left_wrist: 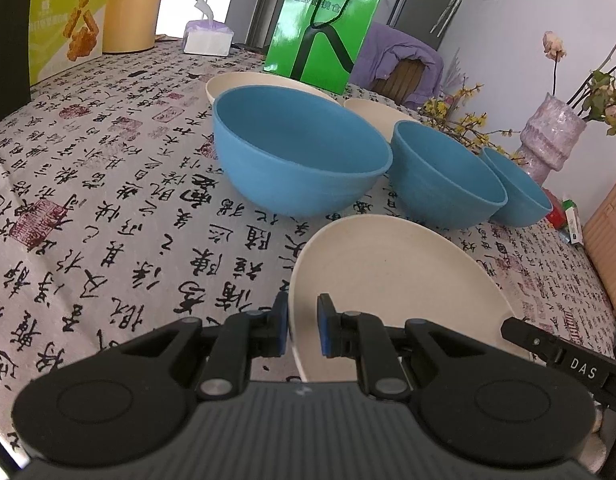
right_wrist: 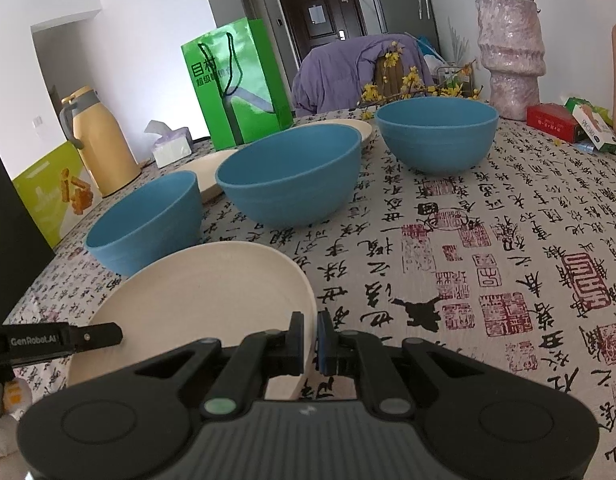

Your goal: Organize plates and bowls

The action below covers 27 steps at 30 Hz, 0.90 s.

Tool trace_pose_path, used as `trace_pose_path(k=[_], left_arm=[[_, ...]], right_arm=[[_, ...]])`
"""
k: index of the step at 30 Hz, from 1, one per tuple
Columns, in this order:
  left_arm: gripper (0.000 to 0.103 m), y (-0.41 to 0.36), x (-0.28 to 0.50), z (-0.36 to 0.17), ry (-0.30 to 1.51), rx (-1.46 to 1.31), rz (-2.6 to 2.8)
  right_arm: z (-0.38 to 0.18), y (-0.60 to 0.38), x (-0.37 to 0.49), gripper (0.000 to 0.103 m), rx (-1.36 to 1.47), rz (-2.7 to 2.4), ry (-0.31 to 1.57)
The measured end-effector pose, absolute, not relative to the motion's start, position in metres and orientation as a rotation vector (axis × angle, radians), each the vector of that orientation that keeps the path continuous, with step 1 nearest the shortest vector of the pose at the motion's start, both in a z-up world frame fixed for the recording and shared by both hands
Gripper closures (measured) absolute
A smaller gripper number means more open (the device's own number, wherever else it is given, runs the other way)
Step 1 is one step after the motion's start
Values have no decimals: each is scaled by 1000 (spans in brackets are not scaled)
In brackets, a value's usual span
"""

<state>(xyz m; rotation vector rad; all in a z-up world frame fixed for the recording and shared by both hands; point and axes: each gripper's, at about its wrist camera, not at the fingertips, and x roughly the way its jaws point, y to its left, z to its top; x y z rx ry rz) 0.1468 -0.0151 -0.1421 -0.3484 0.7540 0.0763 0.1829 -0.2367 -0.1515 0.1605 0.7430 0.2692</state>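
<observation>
A cream plate lies near the table's front edge, also in the right wrist view. My left gripper straddles its left rim with a gap between the pads. My right gripper is shut on its right rim. Three blue bowls stand behind it: a large one, a middle one and a small one. Two more cream plates lie further back.
A green paper bag, a tissue pack, a yellow jug and a snack box stand at the back. A pink vase with flowers and small boxes stand at the right.
</observation>
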Motion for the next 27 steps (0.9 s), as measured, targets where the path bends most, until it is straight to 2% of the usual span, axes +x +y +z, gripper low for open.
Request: trace_pose_path(k=[14,20,22,23,25,27], left_arm=[[89,-17,149,-151,775,-341,79],[87,-12,150,-151,789,-373,60],[81,-11,149,-150,786,-368,62],[71,-12,149,-149,783,-365,60],[65,-12,147,-146,769,-354,59],[56,-13,145,-142,748,-333,65]], right_arm=[[-155,-237,186,96,154,273,748],[-155,-247,190,89,211,313,768],[-153,-249,190,88,218,319,763],[-151,-250,191,85,215,316,758],[-147,-252,191,57,223,322,744],[-142,-254,190,41,223,330,722]])
